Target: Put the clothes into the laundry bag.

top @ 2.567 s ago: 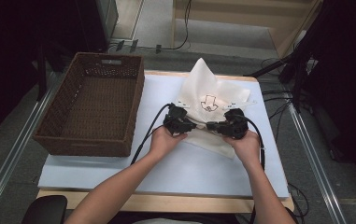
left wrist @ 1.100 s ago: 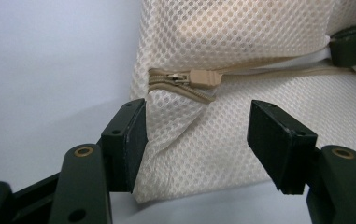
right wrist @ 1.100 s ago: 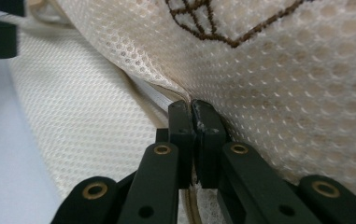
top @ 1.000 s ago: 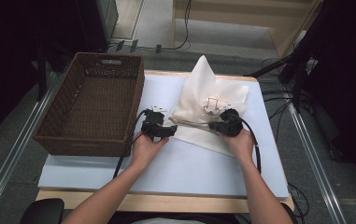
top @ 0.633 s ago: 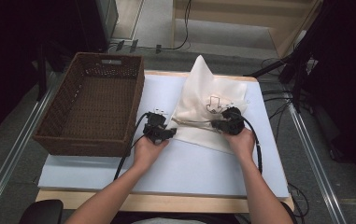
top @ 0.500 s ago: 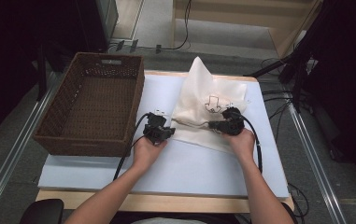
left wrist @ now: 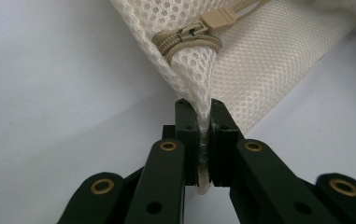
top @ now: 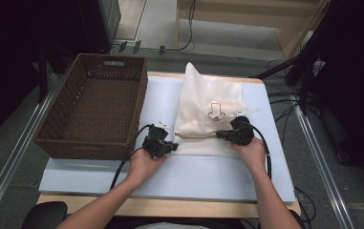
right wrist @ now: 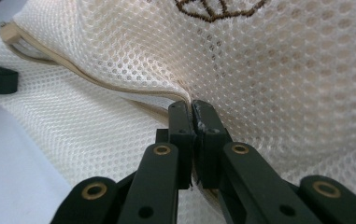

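White mesh bag (top: 208, 114) pinched at both near corners.
Left gripper (left wrist: 203, 140) has just clamped the zipper (left wrist: 189, 35) corner; right gripper (right wrist: 192, 126) pinches the hem; lift both evenly.

A brown wicker basket (top: 93, 114) sits on the pale blue mat (top: 194, 171) covering the wooden table (top: 170, 207).

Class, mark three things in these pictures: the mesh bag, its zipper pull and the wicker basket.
mesh bag (top: 203, 102): high view, plain upper panel.
zipper pull (left wrist: 218, 17): left gripper view, its beige tab.
wicker basket (top: 91, 145): high view, near wall.
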Demonstrator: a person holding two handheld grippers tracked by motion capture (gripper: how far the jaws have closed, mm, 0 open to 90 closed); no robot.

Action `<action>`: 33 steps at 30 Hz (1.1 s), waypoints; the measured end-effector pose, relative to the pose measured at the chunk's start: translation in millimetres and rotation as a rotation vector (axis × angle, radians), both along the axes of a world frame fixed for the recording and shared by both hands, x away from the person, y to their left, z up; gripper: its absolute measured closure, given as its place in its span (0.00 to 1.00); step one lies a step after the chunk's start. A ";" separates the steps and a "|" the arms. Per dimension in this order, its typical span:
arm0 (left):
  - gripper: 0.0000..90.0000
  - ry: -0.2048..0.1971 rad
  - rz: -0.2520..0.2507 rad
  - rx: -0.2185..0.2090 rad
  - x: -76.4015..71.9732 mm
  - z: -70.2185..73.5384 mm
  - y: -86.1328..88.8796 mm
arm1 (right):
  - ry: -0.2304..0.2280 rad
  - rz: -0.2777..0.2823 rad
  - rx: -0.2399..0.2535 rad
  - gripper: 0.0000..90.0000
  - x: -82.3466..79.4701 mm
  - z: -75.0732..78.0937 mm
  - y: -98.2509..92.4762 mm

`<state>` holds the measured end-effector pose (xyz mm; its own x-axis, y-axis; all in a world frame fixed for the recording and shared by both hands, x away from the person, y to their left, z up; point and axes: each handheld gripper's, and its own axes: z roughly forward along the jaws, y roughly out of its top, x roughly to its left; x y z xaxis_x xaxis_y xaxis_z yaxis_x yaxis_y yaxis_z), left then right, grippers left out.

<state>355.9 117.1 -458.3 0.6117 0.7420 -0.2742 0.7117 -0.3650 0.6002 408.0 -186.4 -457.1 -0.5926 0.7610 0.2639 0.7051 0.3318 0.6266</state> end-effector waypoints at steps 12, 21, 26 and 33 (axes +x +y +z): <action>0.95 -0.025 -0.016 0.031 -6.5 0.7 9.2 | -0.010 0.060 0.007 0.98 -20.7 17.9 2.0; 0.88 -0.011 -0.033 0.039 -7.4 2.3 11.0 | -0.013 0.091 0.012 0.94 -26.3 19.2 2.4; 0.74 0.014 -0.034 -0.006 -8.6 9.6 12.4 | -0.007 0.114 0.017 0.86 -27.8 22.4 4.1; 0.58 0.027 -0.037 -0.067 -10.2 23.4 18.9 | -0.039 0.139 0.011 0.79 -31.3 30.8 4.1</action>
<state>345.7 136.0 -434.9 0.6302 0.6984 -0.3394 0.7148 -0.3511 0.6048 376.7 -182.3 -426.3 -0.7020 0.6680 0.2469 0.6282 0.4175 0.6565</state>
